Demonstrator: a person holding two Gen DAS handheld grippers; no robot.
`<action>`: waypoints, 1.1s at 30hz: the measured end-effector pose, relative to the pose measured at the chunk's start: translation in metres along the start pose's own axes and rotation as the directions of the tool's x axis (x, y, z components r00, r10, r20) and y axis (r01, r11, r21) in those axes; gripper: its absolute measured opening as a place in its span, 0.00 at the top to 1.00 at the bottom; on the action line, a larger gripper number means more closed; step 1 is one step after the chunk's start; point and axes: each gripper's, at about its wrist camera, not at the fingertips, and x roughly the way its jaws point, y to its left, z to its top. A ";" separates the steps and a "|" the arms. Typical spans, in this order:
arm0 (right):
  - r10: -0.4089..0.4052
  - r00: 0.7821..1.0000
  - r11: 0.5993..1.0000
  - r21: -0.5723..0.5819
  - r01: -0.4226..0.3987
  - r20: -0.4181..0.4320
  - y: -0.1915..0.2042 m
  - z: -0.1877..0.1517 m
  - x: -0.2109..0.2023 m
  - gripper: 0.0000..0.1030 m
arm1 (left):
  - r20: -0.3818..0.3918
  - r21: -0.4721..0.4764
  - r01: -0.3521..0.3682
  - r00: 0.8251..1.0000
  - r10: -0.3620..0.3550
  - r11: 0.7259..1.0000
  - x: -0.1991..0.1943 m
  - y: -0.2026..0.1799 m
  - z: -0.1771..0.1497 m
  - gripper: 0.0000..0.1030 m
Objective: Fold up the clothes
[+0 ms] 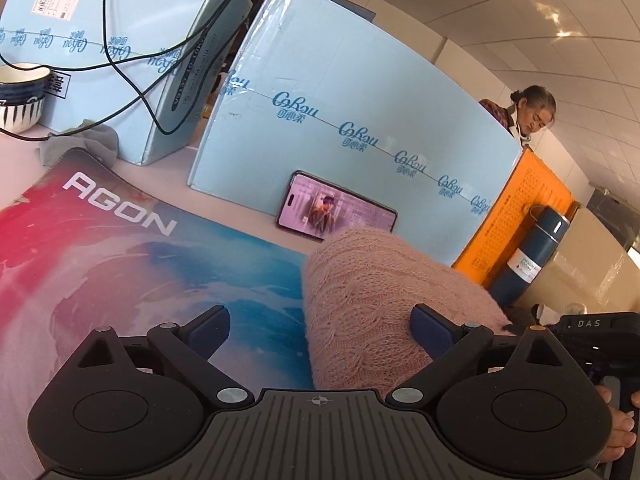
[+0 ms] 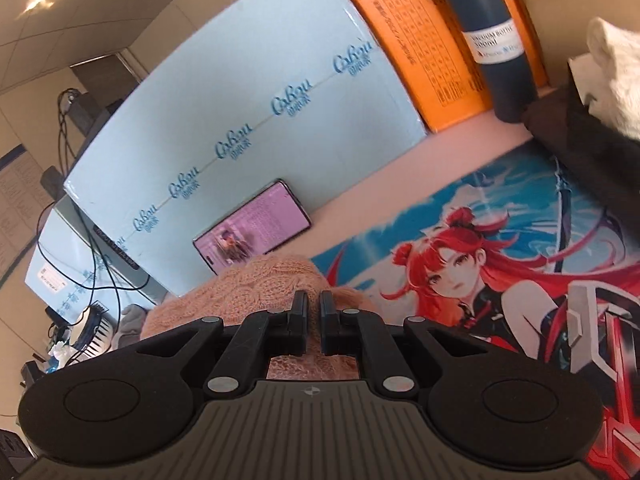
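Left gripper point(image 1: 320, 334): fingers spread wide, straddling the near end of the fuzzy pink knit garment point(image 1: 372, 304), gripping nothing. Right gripper point(image 2: 313, 310): fingers closed; whether they pinch the knit right under the tips, can't tell.

Garment sits bunched into a thick roll on the printed AGON desk mat point(image 1: 120, 240), mid-desk. Looks partly folded; judging by the bulk, it needs squaring and setting aside. Dark cloth pile point(image 2: 580, 140) at the mat's far right corner probably comes next.

Room: open mat on both sides. Back is tight: lit smartphone point(image 1: 336, 212) leans on the pale blue carton point(image 1: 360, 120), then the orange box point(image 1: 516, 216) and dark blue flask point(image 1: 528, 256).
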 end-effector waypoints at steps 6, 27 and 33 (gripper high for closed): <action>0.006 0.999 0.999 0.040 -0.008 0.053 -0.020 -0.008 -0.004 0.94 | -0.013 0.098 0.001 1.000 0.000 0.995 0.011 -0.023 0.003 0.04; -0.077 0.988 0.993 0.104 0.063 0.137 -0.049 -0.025 -0.012 0.29 | -0.096 -0.073 0.170 0.980 -0.177 0.983 0.047 -0.015 -0.013 0.03; 0.040 0.996 0.993 0.104 -0.049 0.084 -0.047 -0.026 -0.006 0.23 | -0.114 -0.117 0.227 0.964 -0.240 0.967 0.049 -0.011 -0.016 0.03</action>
